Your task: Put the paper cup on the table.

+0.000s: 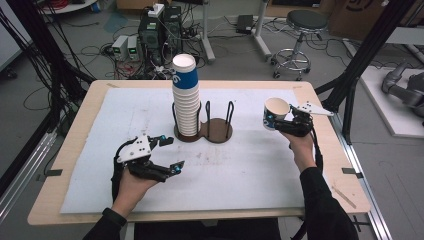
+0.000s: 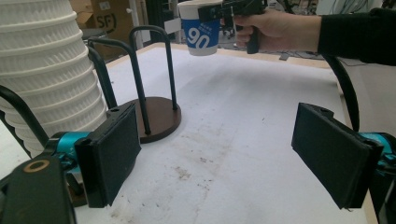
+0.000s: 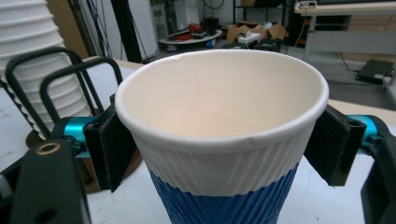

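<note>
high view: right gripper aloft clasping cup, left gripper agape low

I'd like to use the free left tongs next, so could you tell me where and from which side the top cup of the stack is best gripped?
Grip the top cup across its blue wall just under the rim, coming in level from the stack's left with the open left tongs. It stands upright, clear above the holder's wire posts.
</note>
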`<state>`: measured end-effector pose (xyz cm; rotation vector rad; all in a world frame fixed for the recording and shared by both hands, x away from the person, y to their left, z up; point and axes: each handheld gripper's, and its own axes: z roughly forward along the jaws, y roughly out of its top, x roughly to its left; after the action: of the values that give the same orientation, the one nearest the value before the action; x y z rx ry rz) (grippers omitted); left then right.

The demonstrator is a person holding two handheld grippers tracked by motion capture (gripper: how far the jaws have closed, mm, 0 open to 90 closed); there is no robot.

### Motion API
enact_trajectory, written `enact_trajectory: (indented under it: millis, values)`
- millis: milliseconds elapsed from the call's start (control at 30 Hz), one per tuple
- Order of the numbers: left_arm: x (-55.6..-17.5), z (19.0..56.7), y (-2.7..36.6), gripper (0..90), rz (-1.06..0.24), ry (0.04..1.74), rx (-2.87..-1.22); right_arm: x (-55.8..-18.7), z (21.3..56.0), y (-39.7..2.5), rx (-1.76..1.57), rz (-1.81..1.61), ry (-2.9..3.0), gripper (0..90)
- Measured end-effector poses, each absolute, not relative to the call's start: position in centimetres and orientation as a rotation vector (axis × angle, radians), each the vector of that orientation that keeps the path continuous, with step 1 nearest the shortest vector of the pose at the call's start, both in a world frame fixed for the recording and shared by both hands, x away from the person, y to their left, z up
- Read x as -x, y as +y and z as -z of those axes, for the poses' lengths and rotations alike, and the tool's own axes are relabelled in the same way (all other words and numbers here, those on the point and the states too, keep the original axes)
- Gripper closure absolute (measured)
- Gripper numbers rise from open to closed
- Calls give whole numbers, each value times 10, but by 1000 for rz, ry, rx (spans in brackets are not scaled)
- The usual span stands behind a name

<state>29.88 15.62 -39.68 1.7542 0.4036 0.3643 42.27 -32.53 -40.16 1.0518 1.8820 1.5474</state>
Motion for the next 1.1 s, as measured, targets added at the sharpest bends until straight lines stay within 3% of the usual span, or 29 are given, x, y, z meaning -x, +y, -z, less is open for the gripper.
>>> enact_trajectory:
  millis: [1100]
  values:
    - [-299,401,153,154,-350,402,-1762,-447,444,-318,-1218,-1413,1824,190]
